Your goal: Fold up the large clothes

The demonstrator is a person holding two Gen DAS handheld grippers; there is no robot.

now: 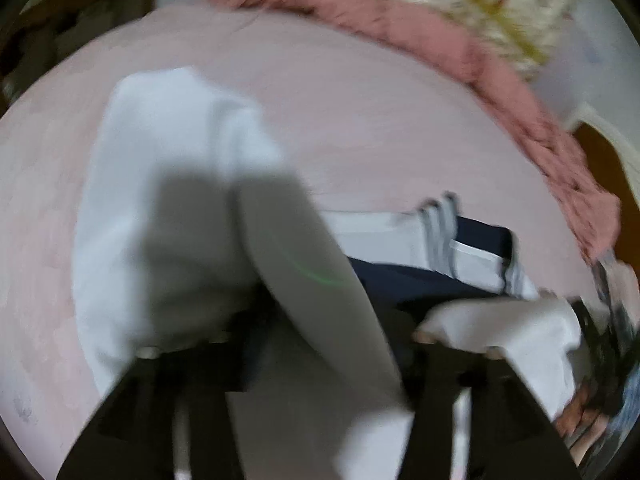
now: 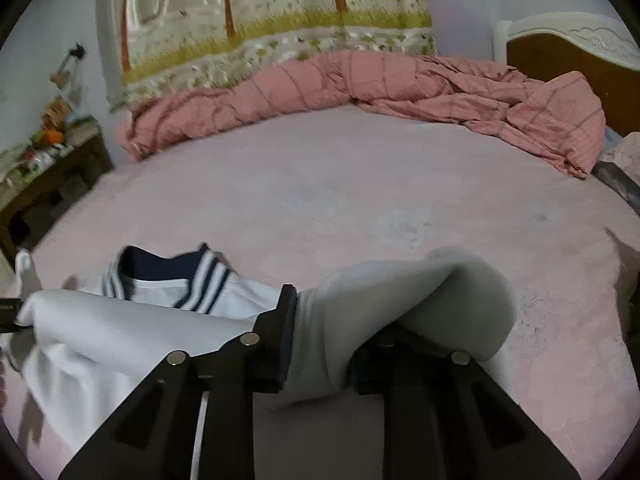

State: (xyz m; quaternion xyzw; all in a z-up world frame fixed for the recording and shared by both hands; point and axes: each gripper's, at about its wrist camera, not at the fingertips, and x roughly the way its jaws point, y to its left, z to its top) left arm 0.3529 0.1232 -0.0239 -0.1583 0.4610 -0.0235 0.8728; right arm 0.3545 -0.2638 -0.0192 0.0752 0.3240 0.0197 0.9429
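Two tongs, both on the same white top. Your left gripper [image 1: 320,348] has its jaws spread wide; a fold of the white sailor top [image 1: 168,160] runs up through the gap, with a dark gap showing beside it on one side, so nothing is pinched there, and another white flap drapes over the fingertip on the picture's right side. That view is smeared, so finer contact is not readable. Your right gripper [image 2: 324,344] has its jaws fairly close together with a thick roll of the same top [image 2: 120,332] bunched between them and slumped over the right-hand finger; you cannot tell from this view whether the pads actually press the cloth. Just ahead of the right tongs and to their left lies the navy striped collar [image 2: 160,268], flat on the bedsheet [image 2: 360,184]; from the left tongs the collar [image 1: 472,240] sits ahead and to the right. The rest of the top spreads out left of the right tongs, partly lifted and rumpled. The pale pink sheet stretches well ahead of both tongs. Far ahead, along the back edge, a pink checked quilt [image 2: 400,80] is heaped in a long ridge. Behind the quilt hangs a printed curtain [image 2: 280,12]. A headboard [image 2: 560,52] stands far ahead to the right, and a cluttered side table [image 2: 52,176] far to the left.
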